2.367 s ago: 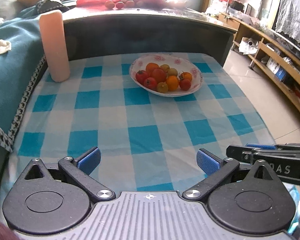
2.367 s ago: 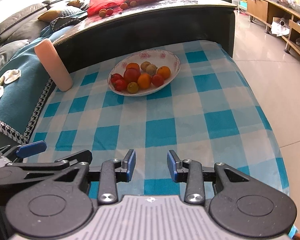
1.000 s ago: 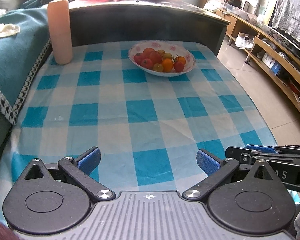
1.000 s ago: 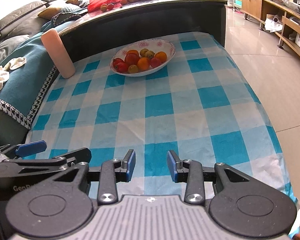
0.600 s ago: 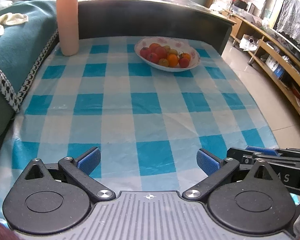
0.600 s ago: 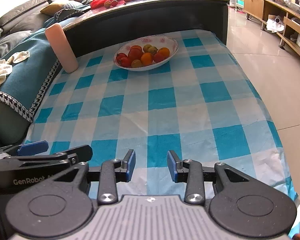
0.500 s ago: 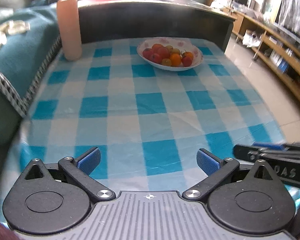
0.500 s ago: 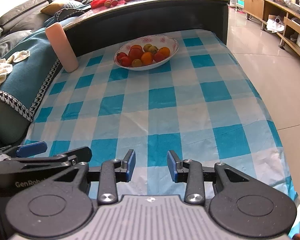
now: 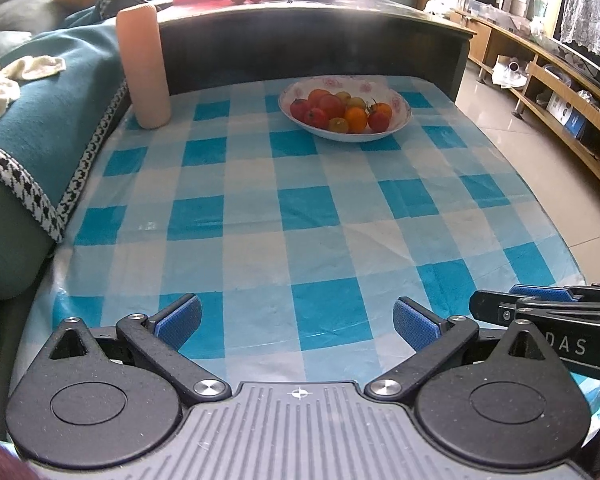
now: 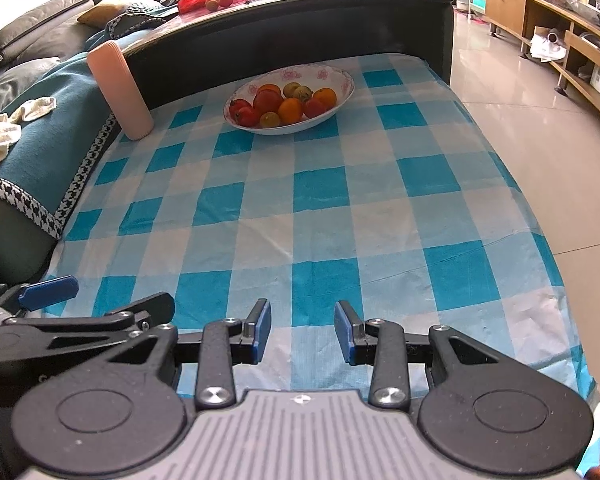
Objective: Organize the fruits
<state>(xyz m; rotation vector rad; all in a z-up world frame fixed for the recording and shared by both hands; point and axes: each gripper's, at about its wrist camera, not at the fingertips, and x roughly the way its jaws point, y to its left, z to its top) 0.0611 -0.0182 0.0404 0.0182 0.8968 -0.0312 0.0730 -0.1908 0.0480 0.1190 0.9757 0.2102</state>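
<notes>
A white floral bowl (image 9: 400,98) holds several red, orange and yellow-green fruits (image 9: 342,112) at the far side of the blue-checked tablecloth (image 9: 300,208). It also shows in the right wrist view (image 10: 346,80) with the fruits (image 10: 284,106) in it. My left gripper (image 9: 298,320) is open wide and empty, low over the near edge of the cloth. My right gripper (image 10: 302,330) is open, with a narrower gap, and empty, beside the left one. Both are far from the bowl.
A pink ribbed cylinder (image 9: 142,66) stands upright at the cloth's far left corner. A dark raised ledge (image 10: 300,28) behind the table carries a red bag and loose fruits. A sofa with a teal blanket (image 9: 40,120) lies left; tiled floor and shelves lie right.
Both grippers have drawn back toward the near edge of the table over the last seconds, then moved slightly forward again. Their jaws have not changed.
</notes>
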